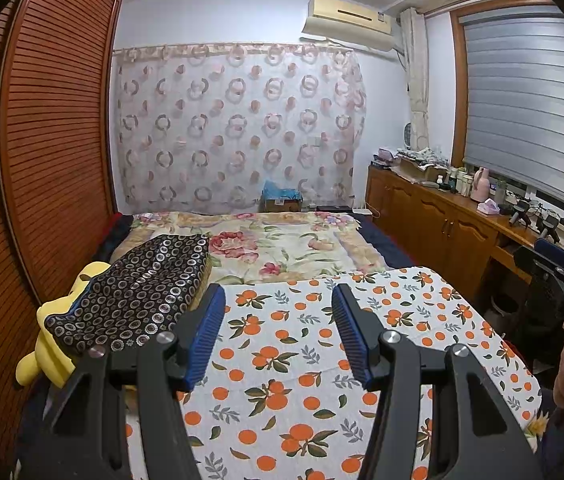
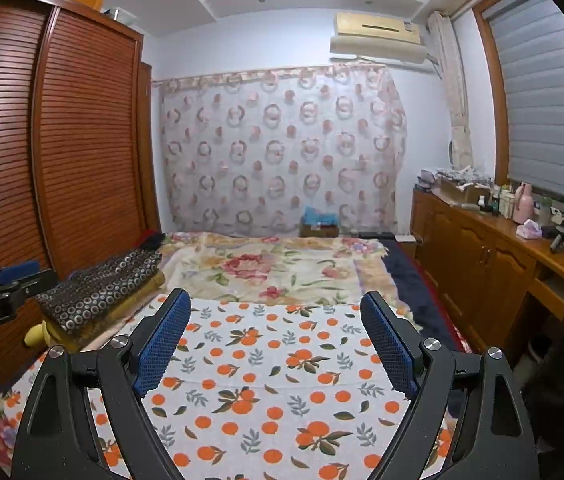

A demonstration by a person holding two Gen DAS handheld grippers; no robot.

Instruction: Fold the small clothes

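A white cloth with an orange-fruit print (image 1: 313,360) lies flat on the bed; it also shows in the right wrist view (image 2: 266,384). My left gripper (image 1: 278,312) hangs above its near part, open and empty, blue pads apart. My right gripper (image 2: 276,320) is also above the cloth, open and empty. A folded black garment with a ring pattern (image 1: 138,292) lies at the left of the bed on a yellow item (image 1: 52,344); the garment also shows in the right wrist view (image 2: 102,288). The right gripper's body shows at the right edge of the left wrist view (image 1: 561,280).
A floral blanket (image 1: 282,244) covers the far bed. A slatted wooden wardrobe (image 1: 42,140) stands close on the left. A wooden sideboard (image 1: 441,220) with bottles and clutter runs along the right under the window blind. A patterned curtain (image 1: 238,124) hangs at the back.
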